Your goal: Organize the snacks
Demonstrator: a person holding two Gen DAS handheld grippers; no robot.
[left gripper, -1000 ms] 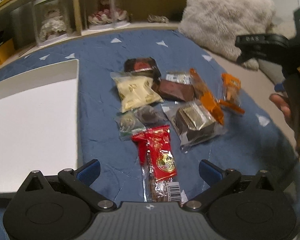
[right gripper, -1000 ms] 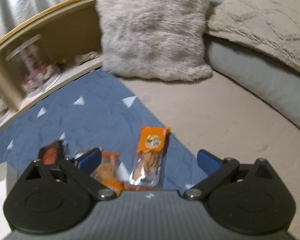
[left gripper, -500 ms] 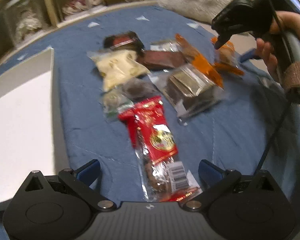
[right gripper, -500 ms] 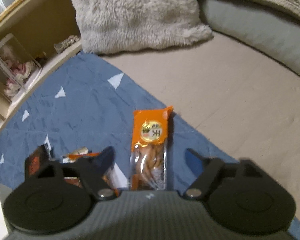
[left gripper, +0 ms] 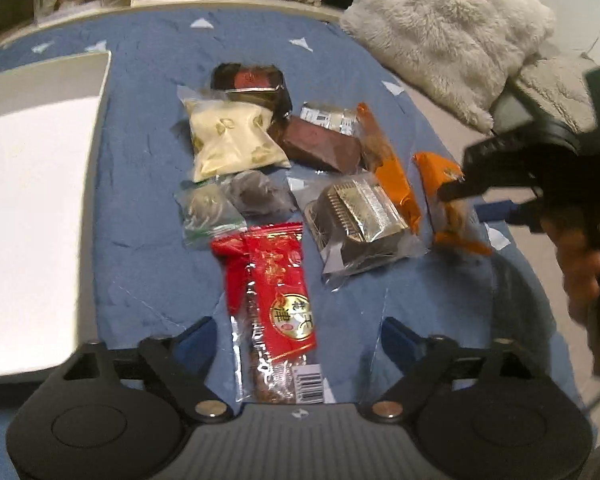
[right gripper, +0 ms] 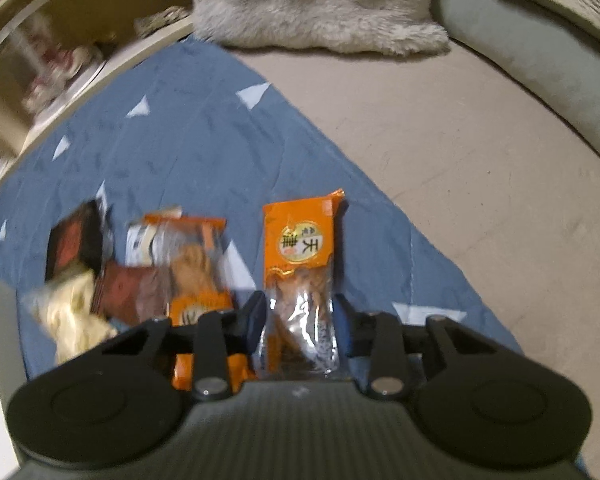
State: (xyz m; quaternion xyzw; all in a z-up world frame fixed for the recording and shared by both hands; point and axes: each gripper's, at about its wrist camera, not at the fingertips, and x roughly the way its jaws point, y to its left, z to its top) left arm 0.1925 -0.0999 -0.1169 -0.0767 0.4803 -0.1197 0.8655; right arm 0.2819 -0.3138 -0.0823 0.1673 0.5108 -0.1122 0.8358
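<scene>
Two grippers are in view above a blue cloth (left gripper: 140,184) that carries a cluster of wrapped snacks.

Left gripper (left gripper: 298,334): jaws spread wide, gripping nothing. The red snack packet (left gripper: 276,292) lies lengthwise between the two fingers, flat on the cloth, its barcode end nearest the gripper body.

Right gripper (right gripper: 300,316): fingers narrowed to either side of the orange snack packet (right gripper: 300,276), at its clear lower end. Whether the pads press the wrapper cannot be told from either view. The packet lies at the edge of the blue cloth, beside the beige surface (right gripper: 480,184).

Positions relative to the red snack packet:
- Beyond it: a clear-wrapped dark cake (left gripper: 360,220) and a cream pillow pack (left gripper: 232,140).
- Further beyond: a brown bar (left gripper: 320,144) and a dark tray pack (left gripper: 252,80).
- Left: a white tray (left gripper: 28,200), next to the cloth.
- Far right: a fluffy cushion (left gripper: 448,28).
</scene>
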